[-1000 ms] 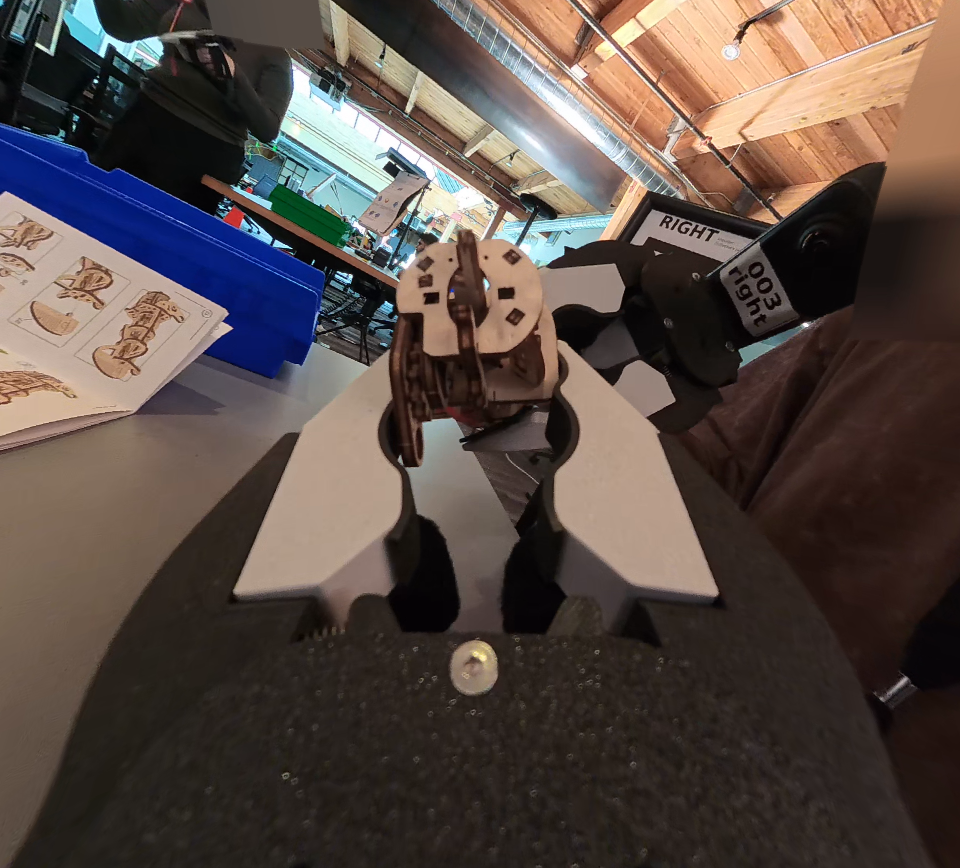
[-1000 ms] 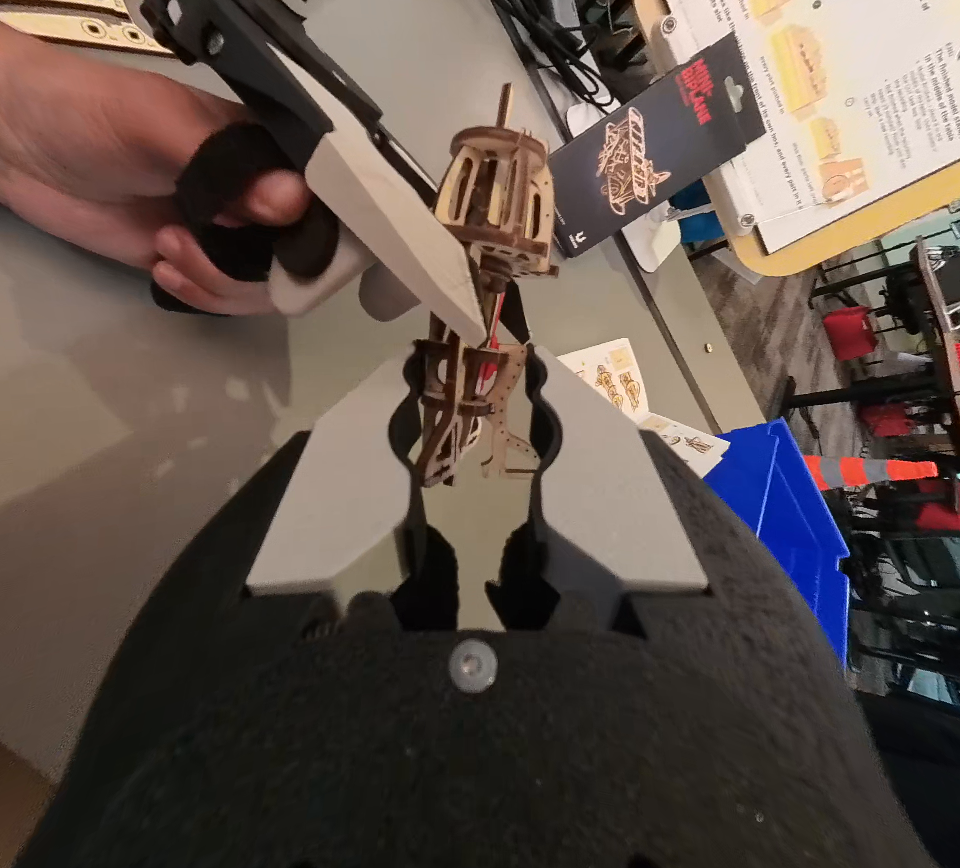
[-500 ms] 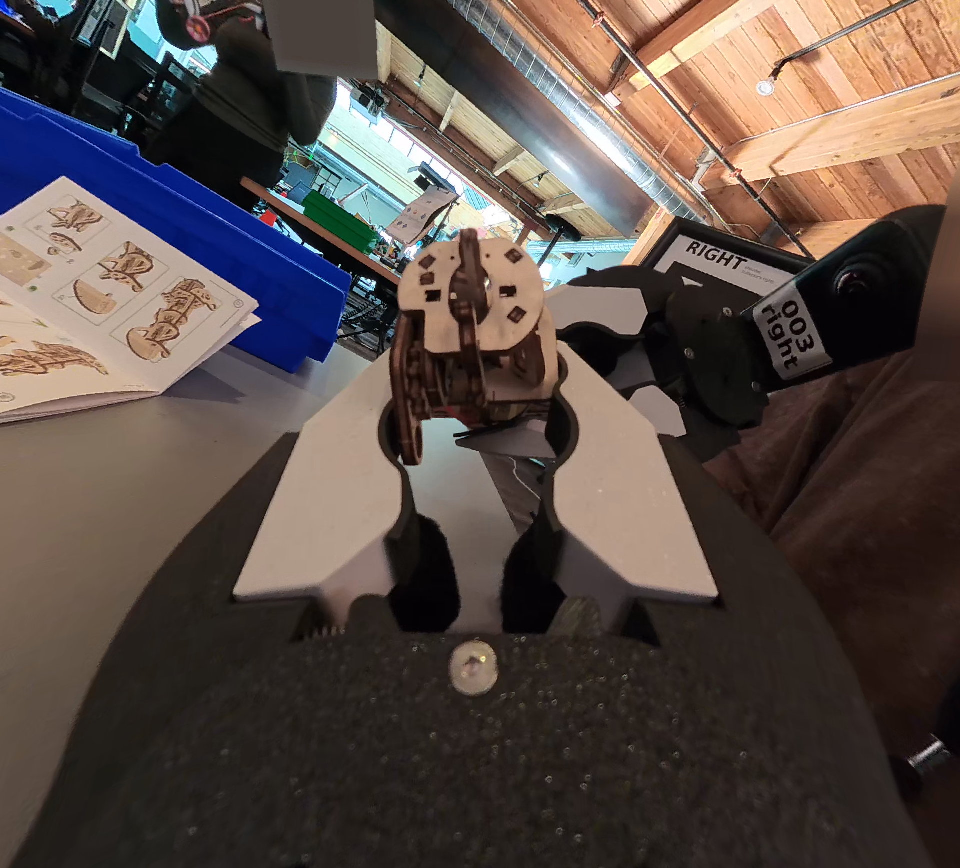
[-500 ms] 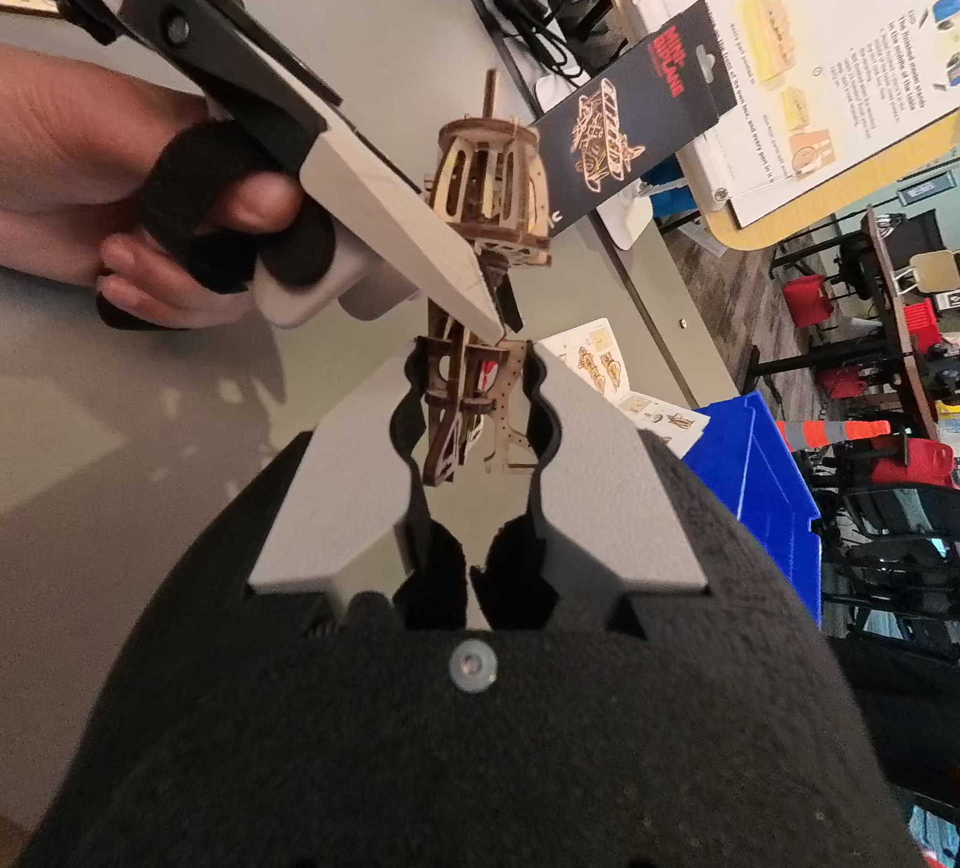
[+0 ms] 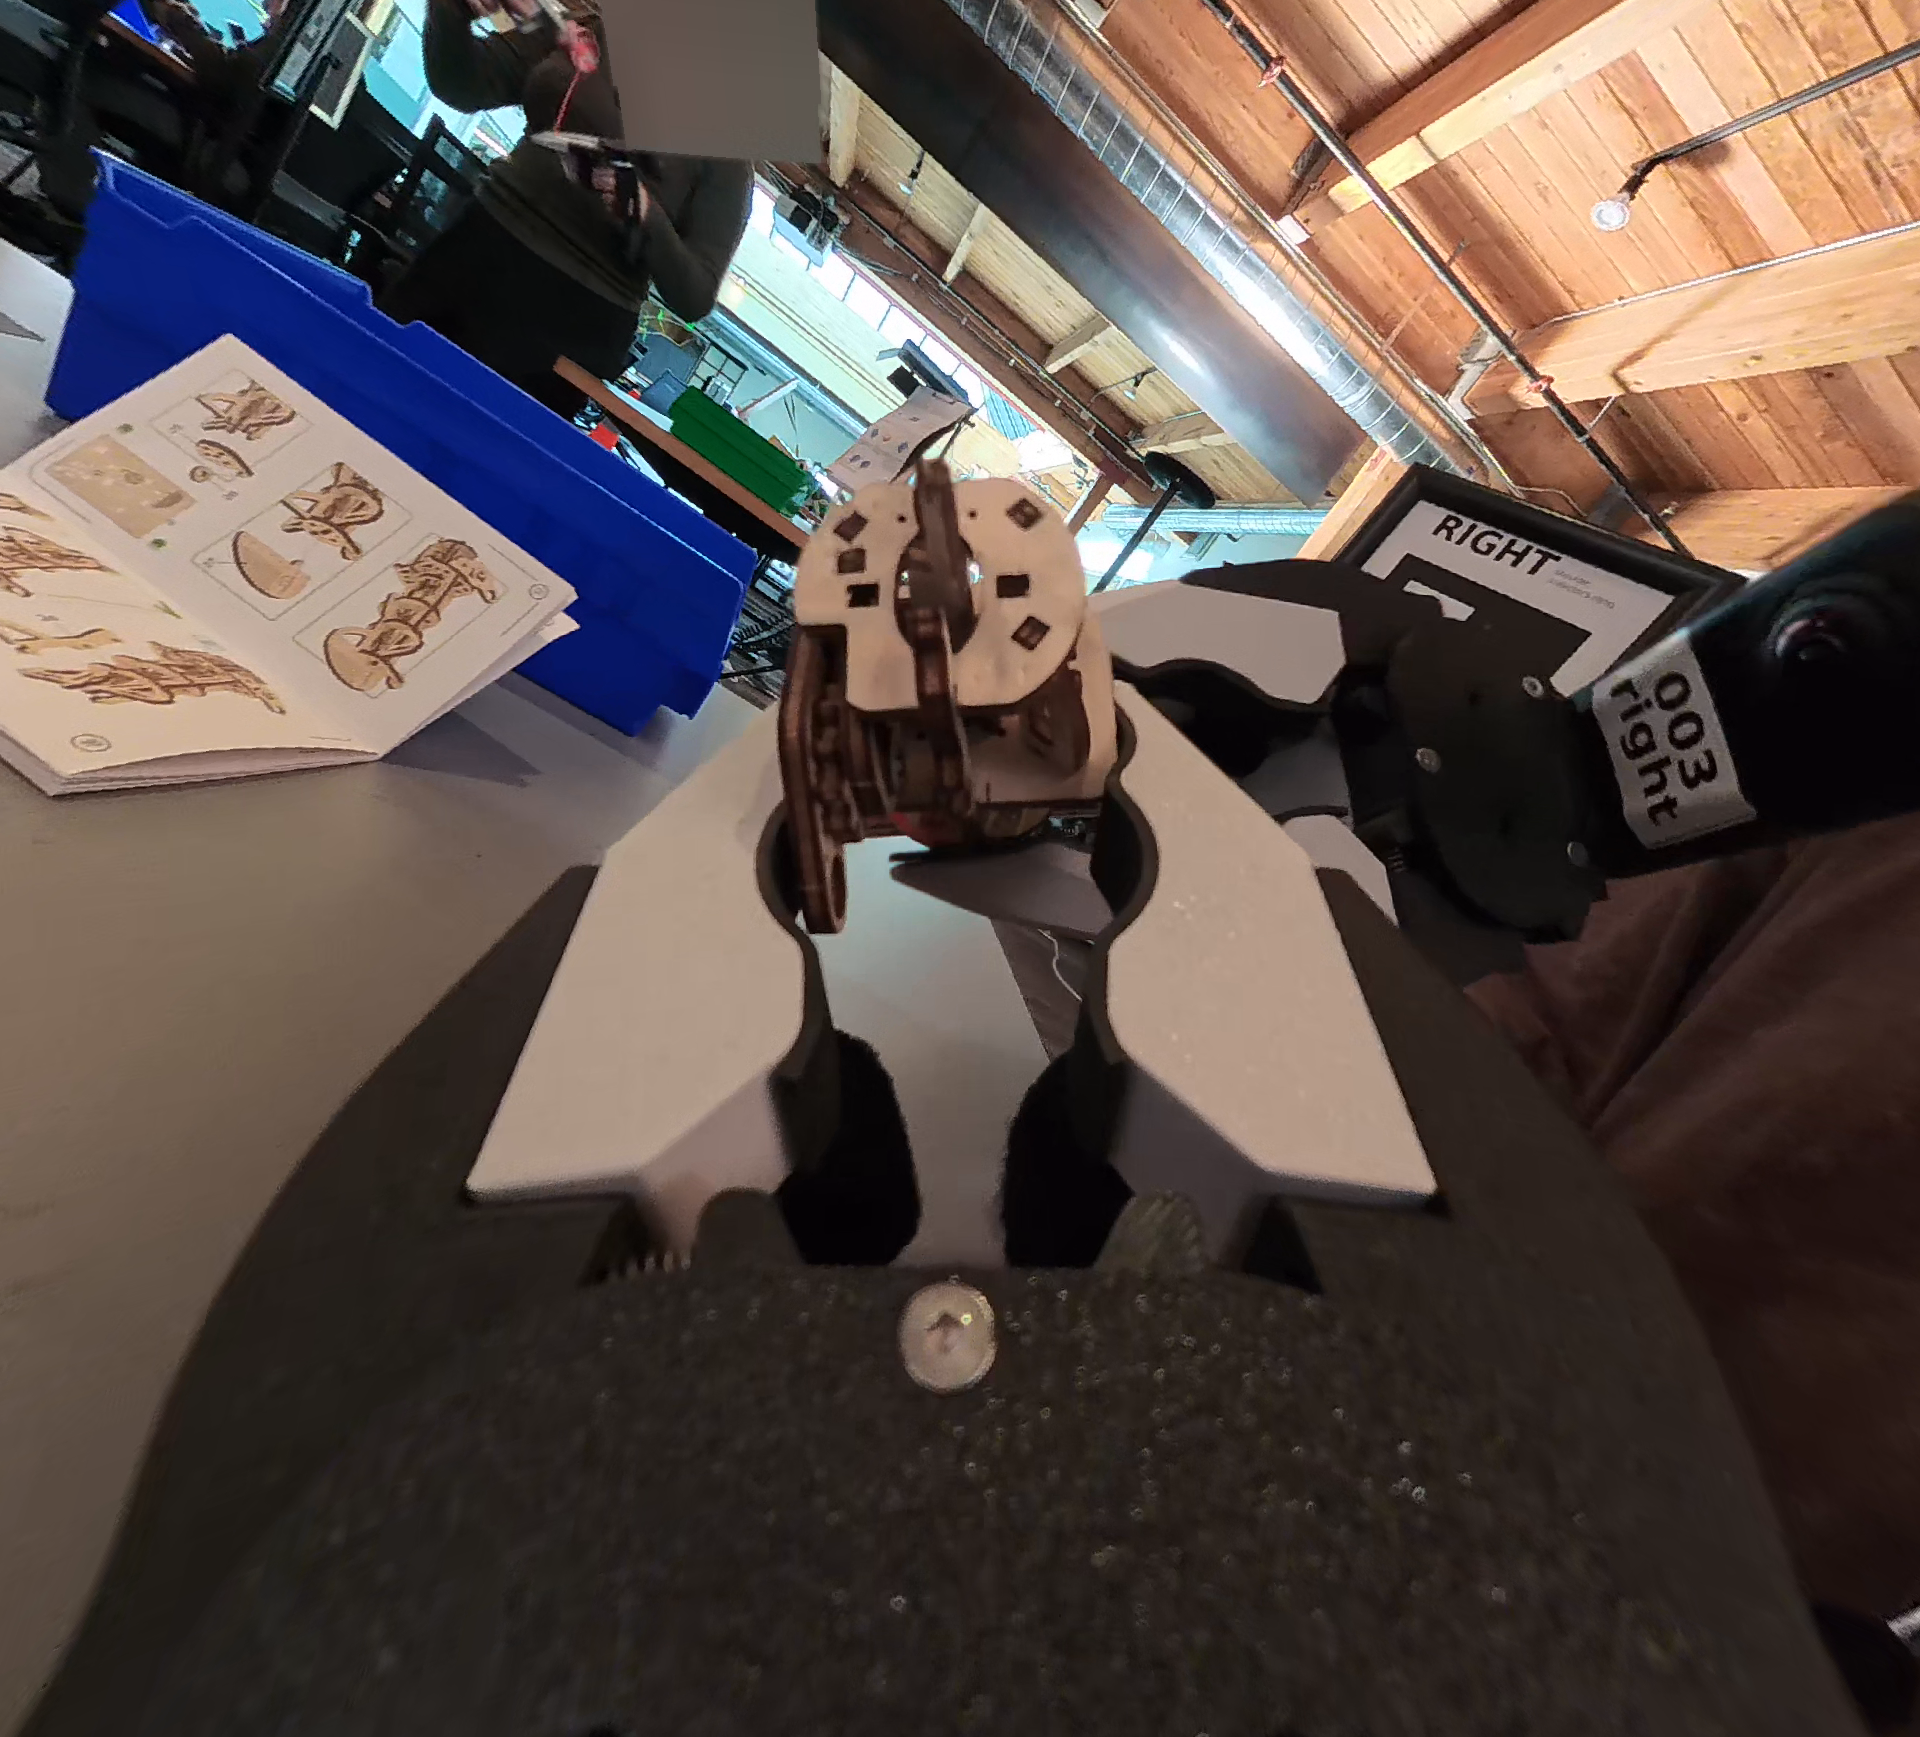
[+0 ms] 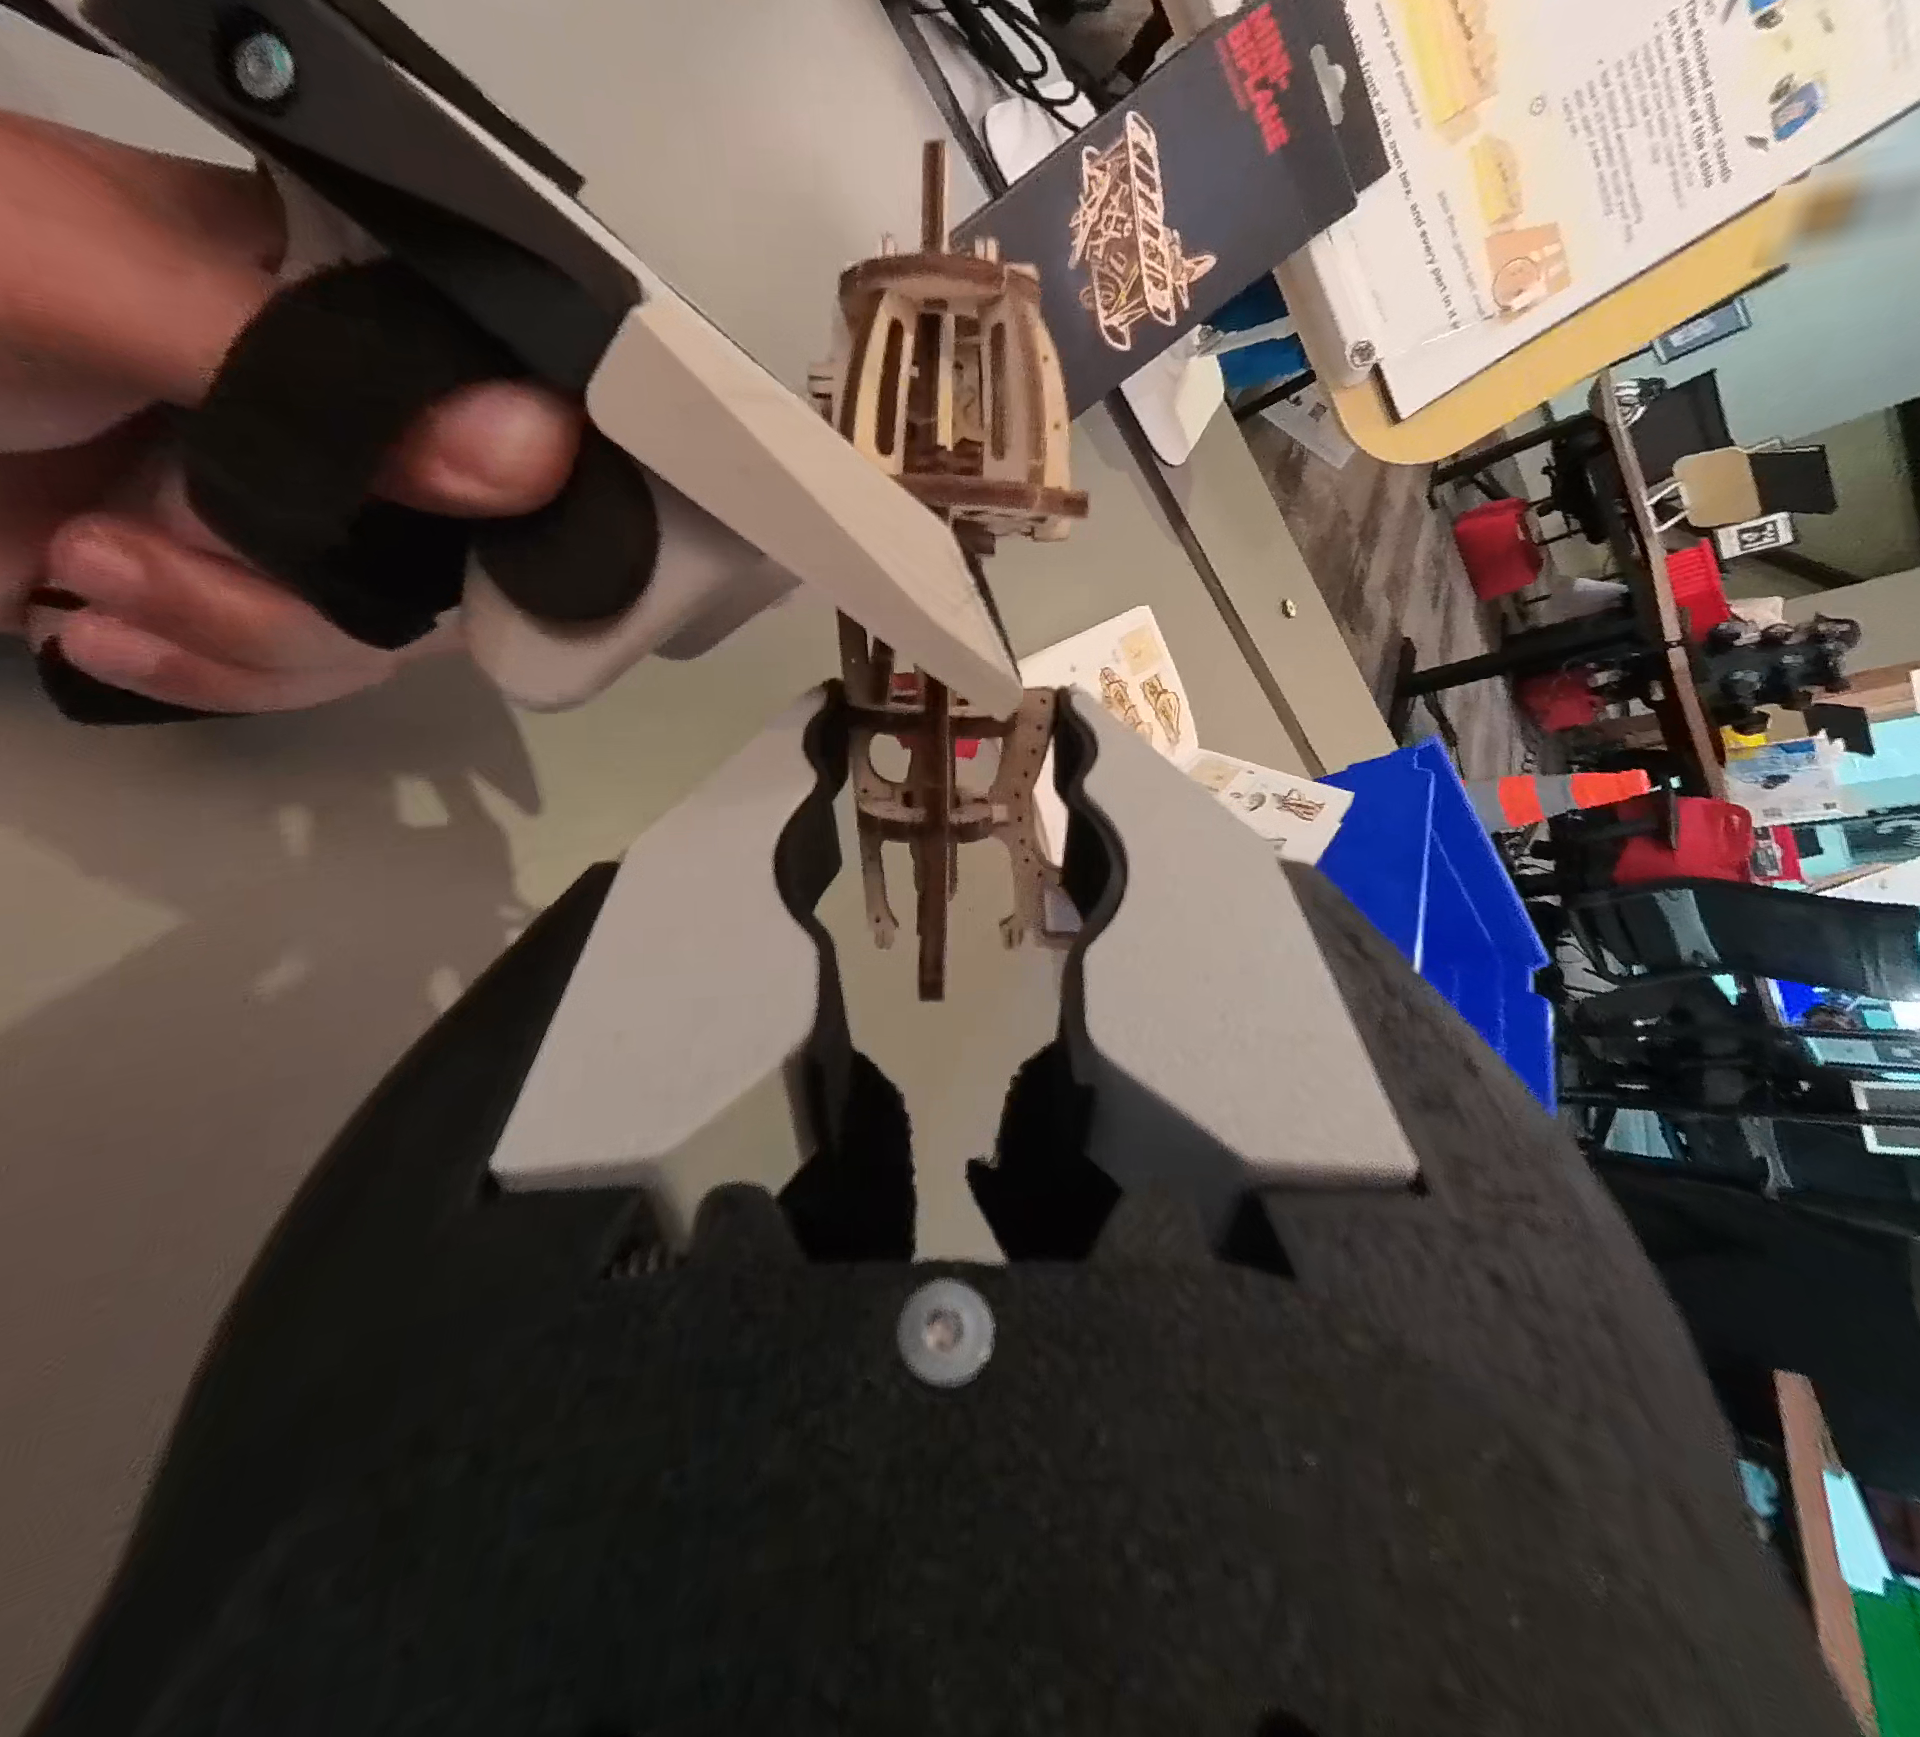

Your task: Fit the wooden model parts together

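Observation:
A wooden model (image 5: 935, 648) of thin laser-cut parts is held off the grey table (image 5: 260, 939) by both grippers. In the left wrist view its pale round disc with square holes faces the camera. My left gripper (image 5: 940, 783) is shut on it. My right gripper (image 5: 1455, 731) comes in from the right behind it. In the right wrist view my right gripper (image 6: 945, 721) is shut on the model's lower frame (image 6: 935, 814). The ribbed barrel part (image 6: 956, 399) stands above. The left gripper's finger (image 6: 790, 503) reaches in from the upper left, held by a hand (image 6: 135, 440).
An open instruction booklet (image 5: 260, 565) lies on the table at the left, with a blue bin (image 5: 416, 440) behind it. A dark packaging card (image 6: 1195, 201) and a large instruction board (image 6: 1558, 77) stand beyond the table's far edge. A person (image 5: 582, 212) stands in the background. My two grippers' fingertips are within a few centimetres of each other. My left gripper's tips are some 30 centimeters from the dark packaging card (image 6: 1195, 201).
Both grippers keep their hold. The left gripper has swung, so booklet and bin sit nearer the middle of its view. In the right wrist view the model's lower frame has turned more head-on.

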